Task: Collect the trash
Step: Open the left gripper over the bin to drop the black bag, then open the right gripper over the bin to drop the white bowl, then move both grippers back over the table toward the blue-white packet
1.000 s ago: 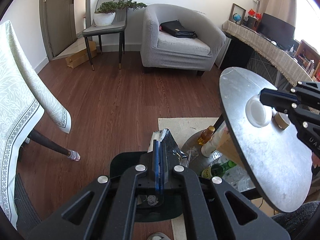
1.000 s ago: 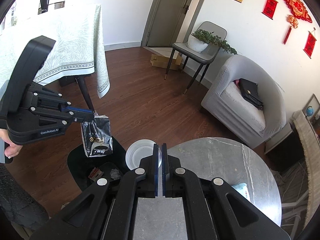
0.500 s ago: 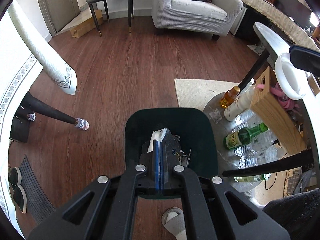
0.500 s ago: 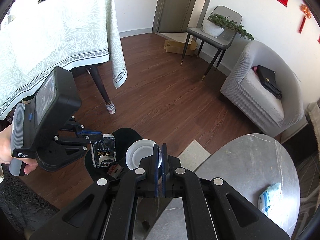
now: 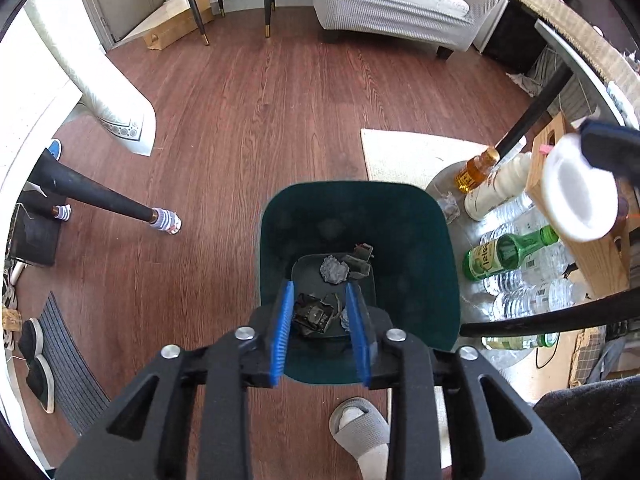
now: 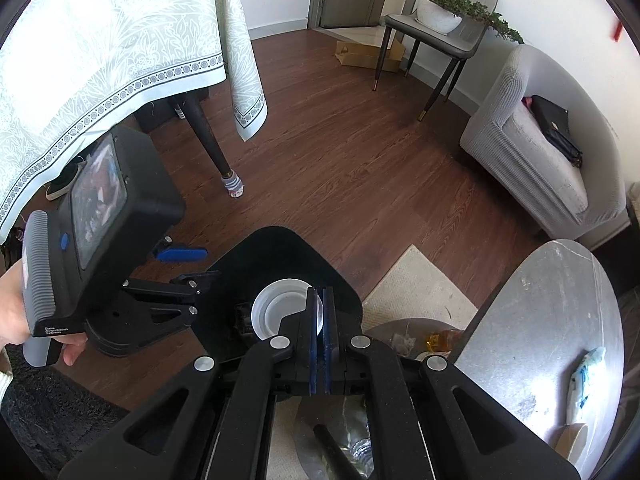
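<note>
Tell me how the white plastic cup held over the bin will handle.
The white cup, pinched by its rim in the right tongs, looks thin-walled, so probably light and easily crushed. Its round shape suggests it could roll if it misses the bin.

The trash bin (image 5: 356,240) stands on the wooden floor (image 5: 248,120), just left of the rug (image 5: 408,152) and the round table (image 6: 560,320). Crumpled trash (image 5: 334,270) and a wrapper (image 5: 314,314) lie in its bottom. Bottles (image 5: 504,256) lie under the table, right of the bin. Behind, an armchair (image 5: 400,0) holds a bag (image 6: 554,128); left of it a chair (image 6: 440,32) carries a potted plant (image 6: 452,10).
</note>
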`<control>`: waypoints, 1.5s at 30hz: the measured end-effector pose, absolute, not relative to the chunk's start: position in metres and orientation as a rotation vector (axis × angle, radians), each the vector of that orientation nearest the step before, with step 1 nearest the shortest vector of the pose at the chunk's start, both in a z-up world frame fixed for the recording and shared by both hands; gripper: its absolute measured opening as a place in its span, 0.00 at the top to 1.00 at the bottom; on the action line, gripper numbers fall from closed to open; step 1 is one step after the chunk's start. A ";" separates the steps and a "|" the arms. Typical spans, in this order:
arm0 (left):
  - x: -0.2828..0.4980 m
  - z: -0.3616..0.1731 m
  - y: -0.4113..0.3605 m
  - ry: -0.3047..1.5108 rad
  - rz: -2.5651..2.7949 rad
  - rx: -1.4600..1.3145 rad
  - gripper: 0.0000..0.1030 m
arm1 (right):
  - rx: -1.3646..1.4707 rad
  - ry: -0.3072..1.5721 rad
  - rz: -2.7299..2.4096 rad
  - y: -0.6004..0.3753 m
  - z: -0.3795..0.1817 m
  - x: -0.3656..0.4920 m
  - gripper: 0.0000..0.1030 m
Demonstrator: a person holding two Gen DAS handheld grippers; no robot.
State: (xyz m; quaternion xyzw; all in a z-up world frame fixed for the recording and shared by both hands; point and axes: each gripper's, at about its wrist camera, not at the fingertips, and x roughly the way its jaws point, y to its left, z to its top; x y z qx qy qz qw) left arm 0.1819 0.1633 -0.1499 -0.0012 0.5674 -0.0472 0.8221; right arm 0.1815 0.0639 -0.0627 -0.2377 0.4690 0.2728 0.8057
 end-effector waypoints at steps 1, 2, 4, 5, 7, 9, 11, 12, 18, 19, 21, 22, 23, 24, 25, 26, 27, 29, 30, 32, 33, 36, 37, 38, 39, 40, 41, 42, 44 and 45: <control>0.181 -0.146 0.165 1.193 -0.098 -0.012 0.66 | -0.508 1.014 0.583 0.065 -0.065 0.182 0.98; 0.181 -0.143 0.167 1.182 -0.093 -0.022 0.64 | -0.508 1.023 0.583 0.067 -0.069 0.183 0.98; 0.181 -0.137 0.172 1.160 -0.080 -0.048 0.62 | -0.511 1.042 0.581 0.069 -0.075 0.183 0.98; 0.181 -0.134 0.175 1.153 -0.074 -0.058 0.61 | -0.514 1.050 0.580 0.071 -0.078 0.185 0.98; 0.180 -0.129 0.182 1.137 -0.054 -0.076 0.61 | -0.513 1.066 0.578 0.074 -0.084 0.186 0.98; 0.181 -0.122 0.188 1.115 -0.031 -0.098 0.60 | -0.509 1.078 0.583 0.077 -0.088 0.187 0.98; 0.181 -0.113 0.194 1.087 0.000 -0.121 0.60 | -0.497 1.094 0.594 0.082 -0.096 0.186 0.98; 0.180 -0.109 0.197 1.074 0.014 -0.133 0.60 | -0.495 1.108 0.601 0.085 -0.102 0.186 0.98; 0.173 -0.078 0.210 0.982 0.050 -0.201 0.70 | -0.524 1.169 0.618 0.103 -0.136 0.185 0.98; 0.172 -0.073 0.208 0.967 0.047 -0.198 0.72 | -0.526 1.177 0.620 0.104 -0.142 0.186 0.98; 0.170 -0.063 0.206 0.943 0.037 -0.199 0.73 | -0.531 1.200 0.618 0.105 -0.154 0.186 0.98; 0.170 -0.058 0.204 0.931 0.029 -0.201 0.75 | -0.537 1.213 0.614 0.106 -0.160 0.186 0.98; 0.170 -0.053 0.201 0.920 0.022 -0.202 0.76 | -0.542 1.222 0.610 0.107 -0.166 0.185 0.98; 0.170 -0.048 0.199 0.909 0.017 -0.203 0.76 | -0.548 1.236 0.607 0.107 -0.173 0.185 0.98; 0.170 -0.043 0.195 0.897 0.009 -0.206 0.78 | -0.550 1.246 0.606 0.108 -0.178 0.184 0.98; 0.170 -0.038 0.192 0.886 0.001 -0.211 0.78 | -0.546 1.256 0.605 0.107 -0.182 0.185 0.98; 0.170 -0.033 0.188 0.874 -0.005 -0.214 0.78 | -0.543 1.266 0.605 0.107 -0.187 0.186 0.98; 0.169 -0.025 0.179 0.853 -0.013 -0.199 0.78 | -0.540 1.282 0.597 0.107 -0.195 0.187 0.98; 0.168 -0.022 0.175 0.846 -0.018 -0.190 0.78 | -0.536 1.288 0.595 0.106 -0.198 0.189 0.98; 0.167 -0.017 0.169 0.835 -0.034 -0.187 0.78 | -0.522 1.294 0.592 0.106 -0.204 0.191 0.98; 0.166 -0.015 0.166 0.830 -0.039 -0.187 0.78 | -0.519 1.293 0.587 0.106 -0.207 0.191 0.98; 0.166 -0.009 0.161 0.819 -0.044 -0.190 0.78 | -0.493 1.317 0.596 0.105 -0.216 0.193 0.73; 0.164 -0.008 0.158 0.813 -0.043 -0.185 0.78 | -0.490 1.319 0.607 0.105 -0.218 0.191 0.69; 0.165 -0.006 0.157 0.811 -0.042 -0.180 0.78 | -0.493 1.315 0.618 0.106 -0.217 0.190 0.68; 0.164 -0.004 0.156 0.807 -0.039 -0.175 0.78 | -0.495 1.309 0.625 0.107 -0.216 0.189 0.68; 0.165 -0.001 0.157 0.799 -0.037 -0.173 0.78 | -0.493 1.301 0.631 0.107 -0.212 0.187 0.68; 0.165 0.001 0.158 0.793 -0.035 -0.174 0.78 | -0.487 1.293 0.638 0.108 -0.208 0.186 0.68; 0.165 0.003 0.159 0.788 -0.031 -0.178 0.78 | -0.479 1.284 0.648 0.108 -0.204 0.184 0.68; 0.162 0.007 0.163 0.775 -0.022 -0.188 0.77 | -0.469 1.263 0.669 0.108 -0.194 0.179 0.68; 0.162 0.010 0.165 0.767 -0.019 -0.196 0.77 | -0.469 1.251 0.677 0.109 -0.189 0.177 0.68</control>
